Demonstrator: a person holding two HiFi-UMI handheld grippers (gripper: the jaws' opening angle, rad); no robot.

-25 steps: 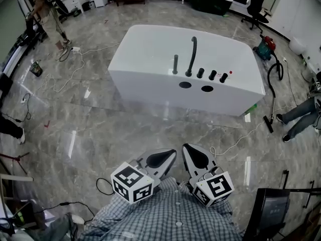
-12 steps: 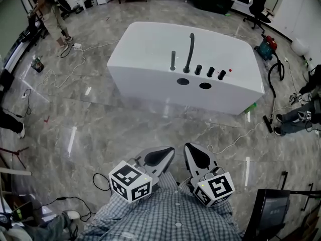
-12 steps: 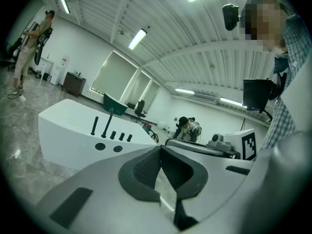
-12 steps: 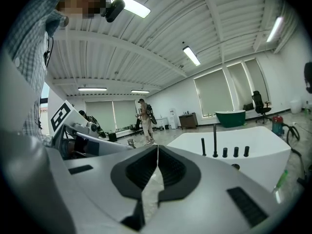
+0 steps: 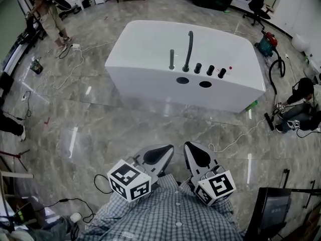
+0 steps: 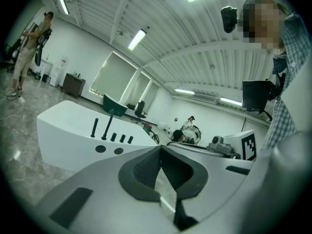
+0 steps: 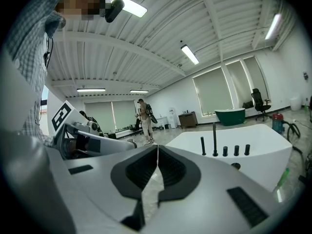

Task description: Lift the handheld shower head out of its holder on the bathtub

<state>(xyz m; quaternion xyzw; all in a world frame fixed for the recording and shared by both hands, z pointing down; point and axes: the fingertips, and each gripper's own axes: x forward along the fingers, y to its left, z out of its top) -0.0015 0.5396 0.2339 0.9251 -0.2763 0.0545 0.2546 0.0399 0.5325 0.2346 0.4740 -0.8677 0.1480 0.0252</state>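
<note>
The left gripper and the right gripper are held near the person's checked shirt. Each has its jaws clenched together with nothing between them. The white oval bathtub stands well apart from them, across the grey marble floor. On its near rim stands a short upright black rod, which I judge to be the handheld shower head in its holder. It is just beside the tall curved black spout and near three black knobs. The step in hand is the approach. To do it well, come close first, release one gripper's jaws before reaching, grasp the rod at its upper part and pull straight upward, so it does not strike the spout.
</note>
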